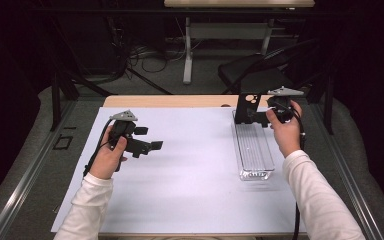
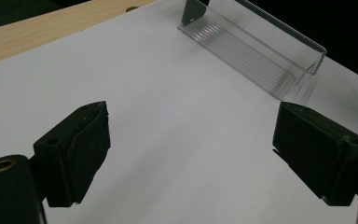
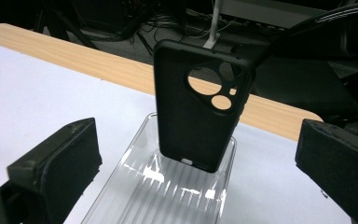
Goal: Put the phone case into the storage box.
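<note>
Phone case (image 3: 200,105) upright in clear tray (image 3: 121,186), just beyond open right tool (image 3: 198,172)

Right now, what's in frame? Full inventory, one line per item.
phone case: 1, black, standing upright at the far end of the clear tray, camera cut-outs at the top
clear tray: 1, transparent ribbed plastic, long and narrow, on the right side of the sheet
white sheet: 1, white, covers most of the tabletop
table: 1, light wood, edge showing beyond the sheet
chair: 1, black, on the floor behind the table
second table: 1, pale legs, at the back of the room
cables: several, dark, on the floor at the back
left gripper: 1, black, jaws wide apart over bare sheet, holding nothing
right gripper: 1, black, jaws wide apart, pointed at the phone case, not touching it
</note>
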Demonstrator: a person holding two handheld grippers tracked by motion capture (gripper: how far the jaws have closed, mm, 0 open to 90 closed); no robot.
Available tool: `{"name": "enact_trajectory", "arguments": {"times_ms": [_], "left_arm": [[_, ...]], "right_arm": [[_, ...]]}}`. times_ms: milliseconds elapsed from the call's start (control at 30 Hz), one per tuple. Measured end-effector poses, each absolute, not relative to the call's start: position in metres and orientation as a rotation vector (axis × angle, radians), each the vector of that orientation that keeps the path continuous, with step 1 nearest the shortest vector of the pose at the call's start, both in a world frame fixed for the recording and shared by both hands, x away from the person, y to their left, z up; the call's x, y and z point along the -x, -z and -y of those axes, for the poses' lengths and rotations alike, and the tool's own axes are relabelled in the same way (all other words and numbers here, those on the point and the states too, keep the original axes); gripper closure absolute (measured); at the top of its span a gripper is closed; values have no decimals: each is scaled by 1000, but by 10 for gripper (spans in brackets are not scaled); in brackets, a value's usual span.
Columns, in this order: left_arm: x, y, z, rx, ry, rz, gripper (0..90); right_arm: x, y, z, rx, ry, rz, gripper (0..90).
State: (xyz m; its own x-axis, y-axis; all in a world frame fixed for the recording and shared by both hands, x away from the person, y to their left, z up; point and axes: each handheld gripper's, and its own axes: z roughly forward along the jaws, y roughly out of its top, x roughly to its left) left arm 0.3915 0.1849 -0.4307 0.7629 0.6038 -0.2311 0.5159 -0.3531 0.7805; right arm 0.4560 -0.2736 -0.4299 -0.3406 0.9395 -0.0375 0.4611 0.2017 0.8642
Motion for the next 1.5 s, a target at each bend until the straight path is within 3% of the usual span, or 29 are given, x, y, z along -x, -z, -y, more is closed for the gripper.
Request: {"name": "enact_trajectory", "arguments": {"times_ms": [667, 1500], "left_arm": [[-389, 430, -183, -2035, -121, -829, 114], [-387, 430, -182, -2043, -123, -814, 116]], "right_arm": [[-395, 417, 232, -1133, -1187, -2010, 0], [-331, 471, 175, -995, -1340, -2119, 0]]}}
